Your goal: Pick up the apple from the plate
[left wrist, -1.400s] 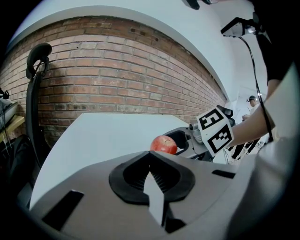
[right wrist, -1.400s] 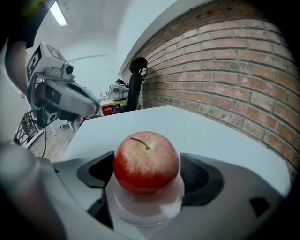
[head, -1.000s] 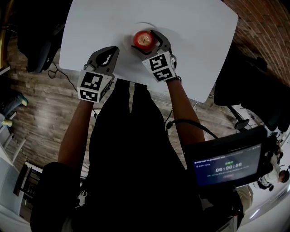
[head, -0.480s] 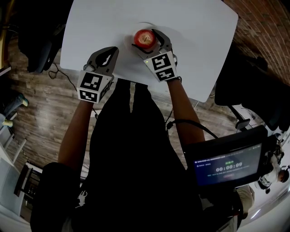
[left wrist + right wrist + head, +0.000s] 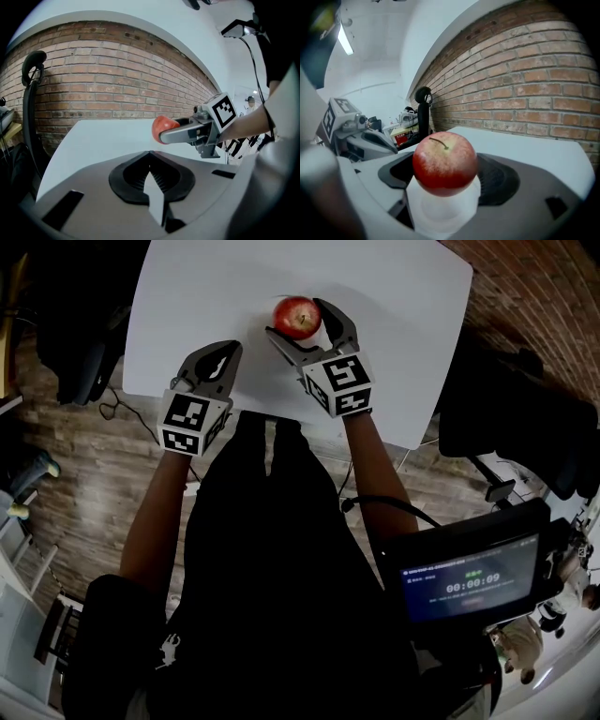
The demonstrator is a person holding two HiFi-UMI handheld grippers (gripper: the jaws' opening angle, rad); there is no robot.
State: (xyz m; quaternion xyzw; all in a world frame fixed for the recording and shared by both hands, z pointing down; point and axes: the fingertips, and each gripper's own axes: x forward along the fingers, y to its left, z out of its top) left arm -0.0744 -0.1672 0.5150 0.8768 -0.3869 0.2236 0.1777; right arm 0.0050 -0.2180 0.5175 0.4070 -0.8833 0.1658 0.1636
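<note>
The right tongs [image 5: 298, 322] grip the red apple [image 5: 445, 161] over the white plate [image 5: 445, 211] on the bench [image 5: 187, 296]. The left tongs [image 5: 225, 352] are closed together, empty, near the bench edge.

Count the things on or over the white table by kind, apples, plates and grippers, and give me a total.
apple: 1
plate: 1
grippers: 2, the left gripper and the right gripper
total: 4
</note>
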